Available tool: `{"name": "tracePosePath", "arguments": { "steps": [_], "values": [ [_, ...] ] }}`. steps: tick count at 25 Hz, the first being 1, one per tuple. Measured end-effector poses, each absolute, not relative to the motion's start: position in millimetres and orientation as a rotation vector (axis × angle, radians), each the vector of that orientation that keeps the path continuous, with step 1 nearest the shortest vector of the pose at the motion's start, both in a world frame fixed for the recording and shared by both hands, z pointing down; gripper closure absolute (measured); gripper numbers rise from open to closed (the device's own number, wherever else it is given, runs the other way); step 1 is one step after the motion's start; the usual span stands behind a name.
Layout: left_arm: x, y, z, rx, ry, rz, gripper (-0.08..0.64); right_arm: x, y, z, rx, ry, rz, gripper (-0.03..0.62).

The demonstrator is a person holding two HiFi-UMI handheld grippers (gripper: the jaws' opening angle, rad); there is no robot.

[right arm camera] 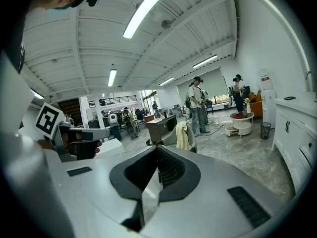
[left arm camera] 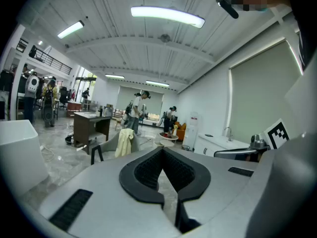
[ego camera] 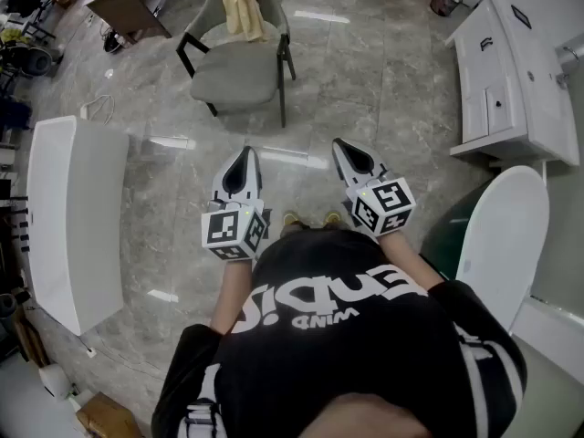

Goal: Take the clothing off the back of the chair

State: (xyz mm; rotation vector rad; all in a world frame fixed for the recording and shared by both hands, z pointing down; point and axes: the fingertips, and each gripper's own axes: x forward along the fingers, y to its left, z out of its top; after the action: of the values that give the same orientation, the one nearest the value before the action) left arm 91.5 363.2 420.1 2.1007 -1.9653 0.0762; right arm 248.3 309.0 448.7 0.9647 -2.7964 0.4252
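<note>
Well, we have not started. The yellow clothing (ego camera: 241, 3) hangs on the chair (ego camera: 239, 76) back at the top of the frame, well apart from us. Our left gripper (ego camera: 244, 158) and right gripper (ego camera: 351, 153) have closed fingers and hold nothing.

Dressed in a black T-shirt (ego camera: 347, 336) with bold white lettering and white stripes on the sleeves. Fitted with a left gripper (ego camera: 245, 158) and a right gripper (ego camera: 345, 151) in pale grey shells — black ribbed pads (left arm camera: 147, 171) inside, a black-and-white marker cube (ego camera: 234, 231) on each.
</note>
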Motion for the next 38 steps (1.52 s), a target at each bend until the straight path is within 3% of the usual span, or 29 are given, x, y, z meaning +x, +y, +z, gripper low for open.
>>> {"name": "tracePosePath", "arguments": {
  "steps": [22, 38],
  "values": [
    [12, 348, 434, 2.181, -1.906, 0.118, 0.546, 175, 307, 460, 1.074, -2.786, 0.440, 0.578],
    [-52, 210, 441, 2.175, -1.944, 0.080, 0.546, 107, 152, 474, 1.030, -2.802, 0.423, 0.578]
  ]
}}
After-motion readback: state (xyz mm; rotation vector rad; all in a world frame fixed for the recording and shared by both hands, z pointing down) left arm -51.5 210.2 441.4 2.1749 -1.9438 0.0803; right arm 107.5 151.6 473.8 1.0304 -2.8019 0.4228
